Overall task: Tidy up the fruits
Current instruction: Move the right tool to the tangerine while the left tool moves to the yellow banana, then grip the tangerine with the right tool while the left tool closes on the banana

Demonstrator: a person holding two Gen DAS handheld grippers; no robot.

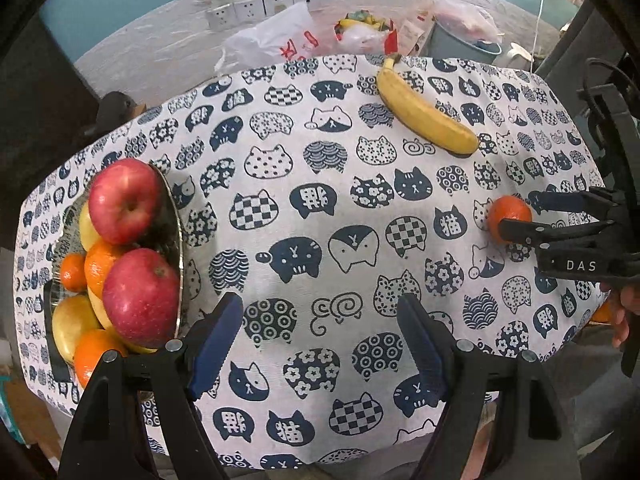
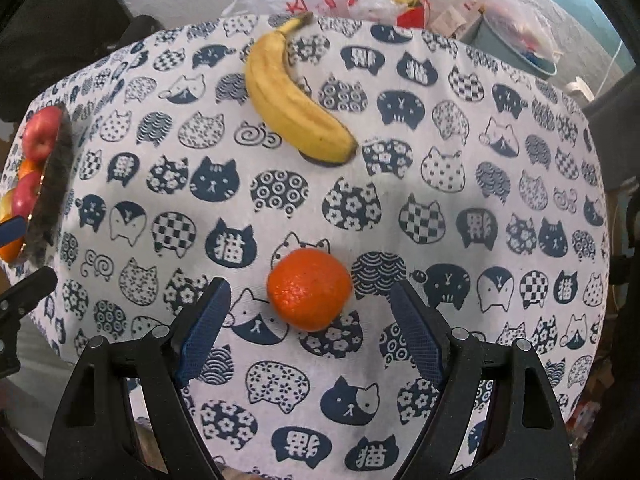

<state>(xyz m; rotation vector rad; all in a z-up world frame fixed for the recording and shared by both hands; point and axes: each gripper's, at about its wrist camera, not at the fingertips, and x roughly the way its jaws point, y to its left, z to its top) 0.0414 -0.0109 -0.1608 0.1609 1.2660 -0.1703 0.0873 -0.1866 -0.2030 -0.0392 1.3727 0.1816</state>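
Right claw (image 2: 310, 326): jaws wide apart, nothing between the pads, pointing steeply down at the bench (image 2: 460, 168). The orange (image 2: 310, 294) lies on the cloth just ahead of the fingertips and roughly centred on the gap, with clear space on both sides. In the left wrist view it sits far off to the right, so the right hand is plainly the nearer. Being round, it has no long axis to line up with.

The banana (image 2: 296, 96) lies well beyond the orange, its long axis running diagonally, stem toward the far edge.

Left claw (image 1: 320, 340): also wide and empty, over bare cloth, just beside the bowl (image 1: 176, 216) piled with apples and oranges.

Materials: orange peel dimpled and glossy; banana skin smooth; cloth matte, printed with cats; claw pads blue and ridged.
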